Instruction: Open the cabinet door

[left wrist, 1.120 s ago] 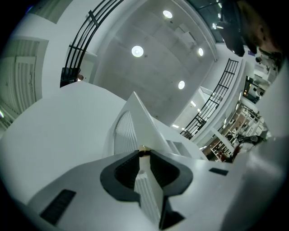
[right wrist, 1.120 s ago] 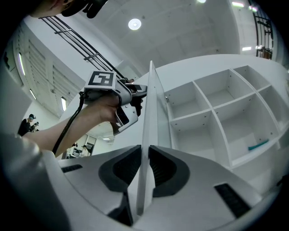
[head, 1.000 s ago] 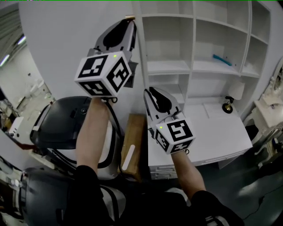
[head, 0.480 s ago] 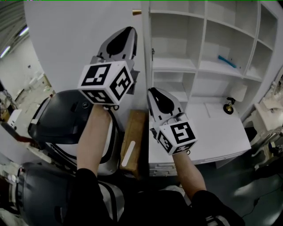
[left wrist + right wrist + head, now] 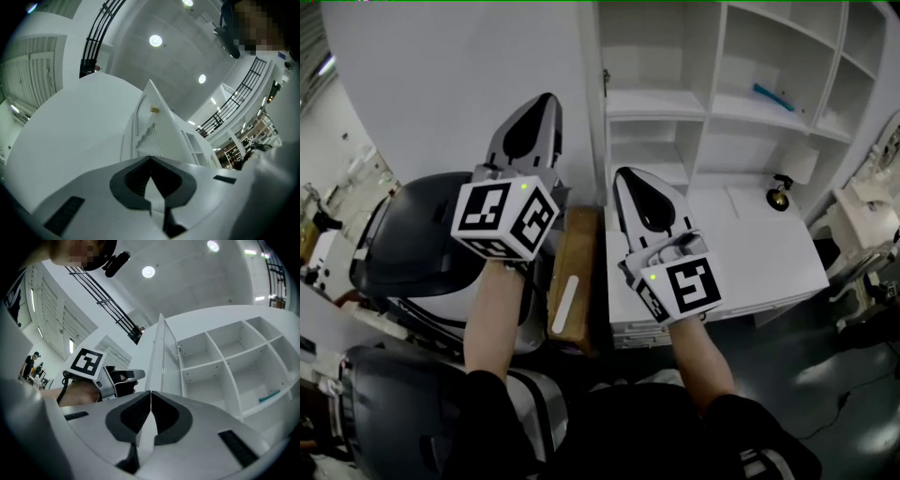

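The white cabinet (image 5: 712, 103) stands just right of its cabinet door (image 5: 459, 94), which is swung wide open, a broad white panel (nearly edge-on in the right gripper view). The left gripper (image 5: 544, 101) hovers in front of the door's face, near the edge that meets the cabinet. The right gripper (image 5: 626, 178) sits just right of that edge. Both pairs of jaws have just closed together with nothing between them. Well right of the door, a thin blue item (image 5: 772, 97) lies on a shelf.

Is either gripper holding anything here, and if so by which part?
Nothing is held. The left gripper and the right gripper have both just closed, and each has its jaws together with nothing between them.
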The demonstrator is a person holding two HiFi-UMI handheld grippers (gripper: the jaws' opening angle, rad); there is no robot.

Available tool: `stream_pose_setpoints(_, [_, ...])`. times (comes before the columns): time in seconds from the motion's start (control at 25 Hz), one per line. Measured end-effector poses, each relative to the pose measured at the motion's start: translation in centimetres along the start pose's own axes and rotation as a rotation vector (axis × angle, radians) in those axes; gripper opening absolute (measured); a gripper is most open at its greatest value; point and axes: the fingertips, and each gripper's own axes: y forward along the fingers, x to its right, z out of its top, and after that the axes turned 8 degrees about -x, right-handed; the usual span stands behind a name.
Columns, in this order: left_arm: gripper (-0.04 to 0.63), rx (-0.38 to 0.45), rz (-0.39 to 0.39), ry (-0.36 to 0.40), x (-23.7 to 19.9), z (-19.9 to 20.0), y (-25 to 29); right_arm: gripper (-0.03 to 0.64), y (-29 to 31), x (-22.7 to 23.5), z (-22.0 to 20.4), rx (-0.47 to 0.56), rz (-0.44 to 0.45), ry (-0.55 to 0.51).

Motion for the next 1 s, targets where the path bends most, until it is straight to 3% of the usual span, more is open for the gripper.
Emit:
stream_pose_setpoints(0.32, [0.012, -0.026, 0.051, -0.006, 1.3, -5.6, -4.3, 0.020, -2.2, 2.6, -3.4, -0.079, -0.083, 0.026])
stream_pose_setpoints(0.52, [0.012, -0.139, 0.135, 0.068, 0.9, -10.8, -7.4, 0.020, -2.8, 2.4, -6.3, -0.137, -0.097, 0.060])
stream_pose_setpoints(0.84, [0.012, -0.321, 0.180, 0.032, 4.7, -19.6, -11.4, 0.020, -3.5, 0.1, -11.4, -0.221, -0.094, 0.080])
stream_pose_setpoints(1.0, [0.012, -0.372, 0.219, -0.058, 5.3, -22.5, -13.0, 0.020, -4.7, -1.0, -15.6, -0.329, -0.057, 0.051])
